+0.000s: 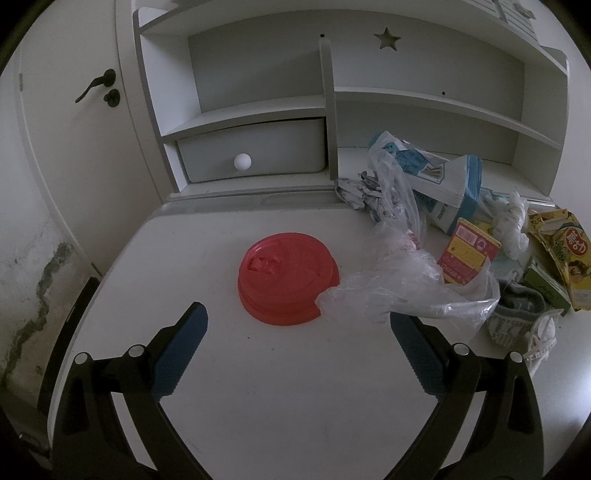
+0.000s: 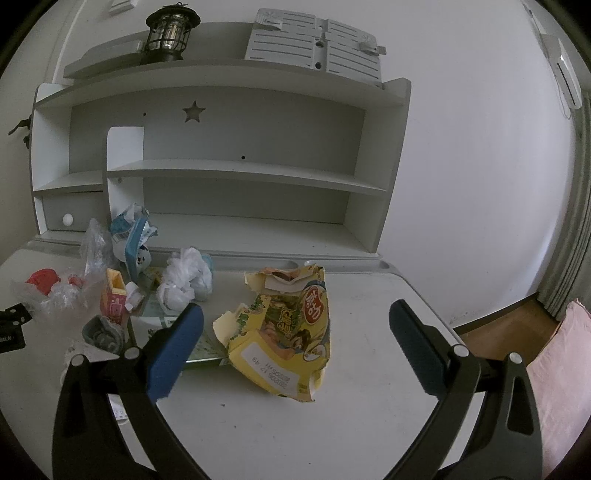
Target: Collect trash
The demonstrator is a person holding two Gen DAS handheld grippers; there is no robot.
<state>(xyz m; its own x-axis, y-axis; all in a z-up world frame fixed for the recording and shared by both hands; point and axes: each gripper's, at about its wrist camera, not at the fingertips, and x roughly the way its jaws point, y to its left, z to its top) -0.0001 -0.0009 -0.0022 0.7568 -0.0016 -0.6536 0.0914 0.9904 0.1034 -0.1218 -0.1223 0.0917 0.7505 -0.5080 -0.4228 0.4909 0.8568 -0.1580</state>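
Observation:
A red plastic cup lid [image 1: 286, 277] lies on the white desk [image 1: 277, 387], just ahead of my open, empty left gripper [image 1: 297, 321]. A clear plastic bag [image 1: 402, 284] overlaps the lid's right edge. A small red and yellow carton [image 1: 467, 254] sits behind the bag. In the right wrist view a torn yellow snack box [image 2: 288, 332] lies between the fingers of my open, empty right gripper [image 2: 295, 321]. White crumpled plastic [image 2: 186, 280], the small carton [image 2: 114, 295] and the red lid [image 2: 42, 280] lie to its left.
A white shelf unit [image 2: 236, 170] with a star cut-out and a drawer [image 1: 251, 151] stands at the desk's back. A blue and white pouch [image 1: 439, 181], crumpled paper [image 1: 360, 190] and a grey sock [image 1: 517, 310] lie among the trash. A lantern [image 2: 168, 31] stands on top. A door [image 1: 74, 147] is left.

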